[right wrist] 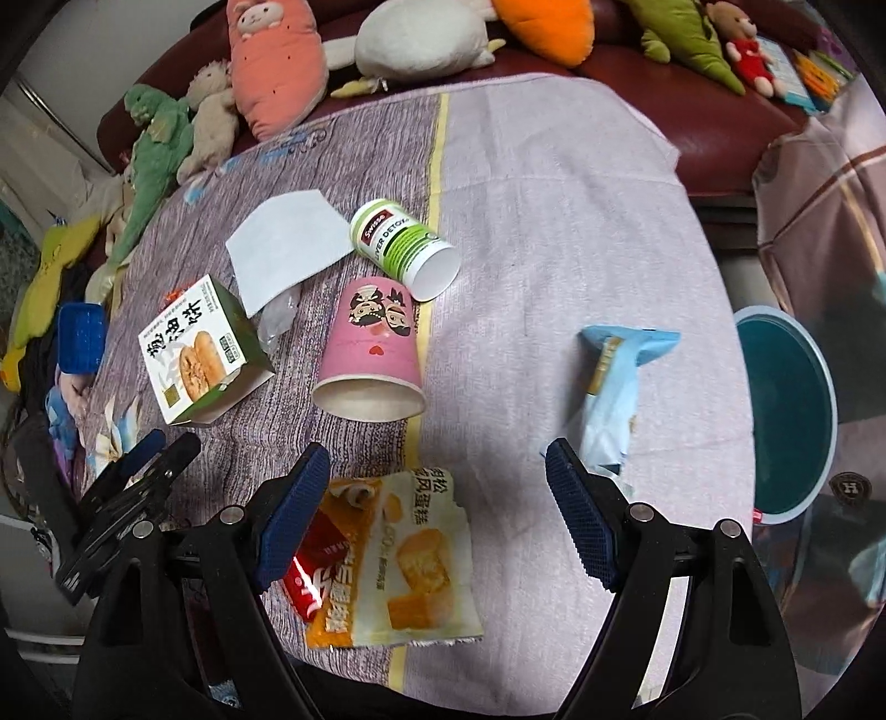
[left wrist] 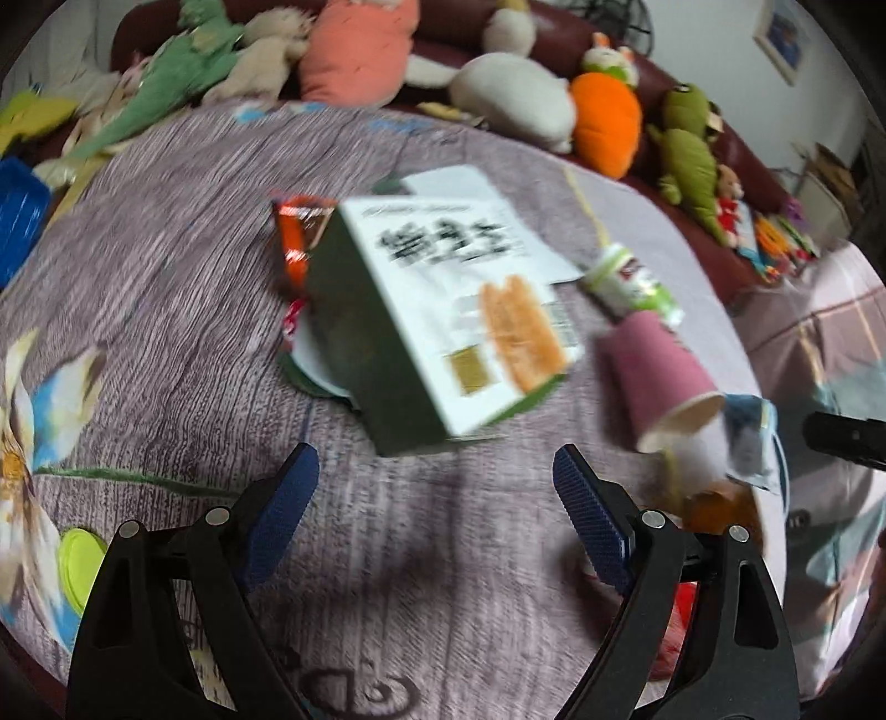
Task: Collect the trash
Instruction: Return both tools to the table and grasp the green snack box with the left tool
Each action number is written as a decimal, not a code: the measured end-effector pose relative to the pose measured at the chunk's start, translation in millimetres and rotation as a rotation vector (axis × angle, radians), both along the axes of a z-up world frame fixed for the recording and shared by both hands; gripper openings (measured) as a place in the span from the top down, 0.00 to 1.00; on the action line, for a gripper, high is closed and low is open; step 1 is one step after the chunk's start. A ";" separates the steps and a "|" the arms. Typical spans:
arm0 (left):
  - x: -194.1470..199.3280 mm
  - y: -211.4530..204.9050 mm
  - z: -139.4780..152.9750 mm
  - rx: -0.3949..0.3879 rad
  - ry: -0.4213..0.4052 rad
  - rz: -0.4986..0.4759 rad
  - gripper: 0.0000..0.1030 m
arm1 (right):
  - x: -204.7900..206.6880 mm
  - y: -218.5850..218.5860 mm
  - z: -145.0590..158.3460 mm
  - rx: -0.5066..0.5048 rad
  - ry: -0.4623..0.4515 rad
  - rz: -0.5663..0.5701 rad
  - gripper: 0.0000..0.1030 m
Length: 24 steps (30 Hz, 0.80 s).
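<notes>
Trash lies scattered on a purple cloth. A green and white snack box sits just ahead of my left gripper, which is open and empty. An orange wrapper lies behind the box. My right gripper is open above a yellow cake wrapper and a red wrapper, touching neither. A pink paper cup lies on its side, with a green and white bottle and a white paper beyond it. A light blue wrapper lies to the right.
A teal bin stands off the cloth's right edge. Plush toys line a dark red sofa at the back. A lime lid lies at the near left and a blue object at the far left.
</notes>
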State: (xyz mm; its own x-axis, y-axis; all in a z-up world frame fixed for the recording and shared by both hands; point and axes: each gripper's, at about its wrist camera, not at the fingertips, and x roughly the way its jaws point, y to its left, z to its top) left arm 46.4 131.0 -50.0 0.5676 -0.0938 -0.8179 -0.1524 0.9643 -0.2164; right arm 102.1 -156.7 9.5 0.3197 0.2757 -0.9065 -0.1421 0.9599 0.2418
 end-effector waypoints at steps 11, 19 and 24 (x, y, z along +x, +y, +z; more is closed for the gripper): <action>29.8 2.5 -16.8 0.098 -0.025 0.047 0.35 | 32.5 22.9 -24.5 -0.011 0.039 0.027 0.26; 37.6 13.8 -24.6 0.080 -0.009 0.061 0.94 | 64.1 51.3 -40.3 0.002 0.060 0.102 0.26; 35.7 16.8 -19.7 0.077 -0.027 0.059 0.94 | 81.1 61.2 -61.0 0.037 0.117 0.127 0.26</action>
